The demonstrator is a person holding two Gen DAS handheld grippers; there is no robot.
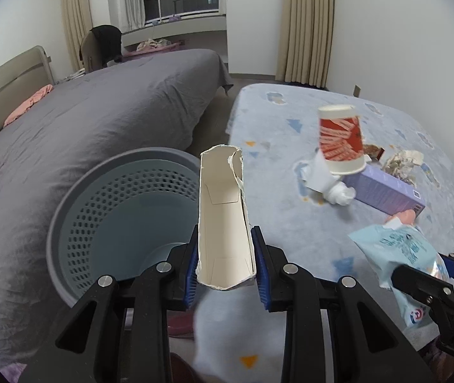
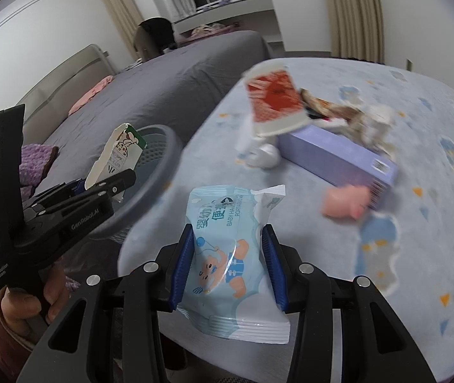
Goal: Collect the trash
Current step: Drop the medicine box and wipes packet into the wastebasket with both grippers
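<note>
Over the bin [image 1: 125, 210], which stands between the grey bed [image 1: 99, 111] and the blue-covered desk [image 1: 290, 223], the left claw [image 1: 225, 265] is clamped on a torn white carton [image 1: 222, 217], its blue pads pressing both sides; the carton points up past the bin's near rim. To its right the right claw [image 2: 228, 265] is closed narrowly on a pale blue wipes pack [image 2: 230, 255], held above the desk's edge and not yet over the bin.

By my reading, both pieces are picked up and are being carried to the bin. The next move calls for bringing the carton fully over the bin mouth and opening the left claw so it drops in, then the same for the pack; the pack is soft and may cling to a pad.

Left on the desk: a red cup [image 1: 341, 142], a crumpled tissue [image 1: 340, 193], a purple box [image 1: 386, 191], a pink toy [image 2: 348, 202] and paper scraps [image 1: 402, 161].
</note>
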